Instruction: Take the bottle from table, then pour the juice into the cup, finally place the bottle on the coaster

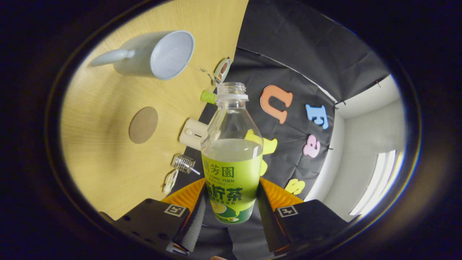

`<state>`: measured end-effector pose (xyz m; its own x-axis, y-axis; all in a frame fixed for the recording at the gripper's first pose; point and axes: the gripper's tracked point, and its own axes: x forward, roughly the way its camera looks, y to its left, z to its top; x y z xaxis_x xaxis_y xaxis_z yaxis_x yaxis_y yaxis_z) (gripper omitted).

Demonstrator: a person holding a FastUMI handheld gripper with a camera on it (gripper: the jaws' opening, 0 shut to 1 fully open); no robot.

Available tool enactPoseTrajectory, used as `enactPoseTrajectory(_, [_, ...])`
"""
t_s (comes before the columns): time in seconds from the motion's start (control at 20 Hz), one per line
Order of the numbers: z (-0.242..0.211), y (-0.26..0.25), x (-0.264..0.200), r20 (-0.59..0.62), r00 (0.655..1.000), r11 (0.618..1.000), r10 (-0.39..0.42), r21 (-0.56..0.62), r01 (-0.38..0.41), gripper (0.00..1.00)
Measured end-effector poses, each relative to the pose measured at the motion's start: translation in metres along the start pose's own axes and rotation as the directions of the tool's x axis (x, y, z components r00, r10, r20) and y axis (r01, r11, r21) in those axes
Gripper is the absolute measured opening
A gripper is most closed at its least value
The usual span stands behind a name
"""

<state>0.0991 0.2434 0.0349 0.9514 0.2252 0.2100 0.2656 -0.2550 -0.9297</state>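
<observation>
Jaws grip the uncapped bottle (232, 159) at its green label, one finger (193, 224) on each side. Beyond lie the cup (158, 54) and the round coaster (143, 125) on the bench (97, 144).

Capless clear bottle (232, 159) (green label, part full) near; pale cup (158, 54) far left; round coaster (143, 125) between.

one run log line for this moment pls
claw: shut on bottle | bottle: uncapped, part full, rolled sideways | cup: beyond bottle mouth | coaster: bare
</observation>
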Motion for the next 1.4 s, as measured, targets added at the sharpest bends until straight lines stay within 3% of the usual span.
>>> enactPoseTrajectory(1.4, [0.013,-0.039,0.006,0.059,0.995,0.982,-0.076,-0.168,0.085,0.76])
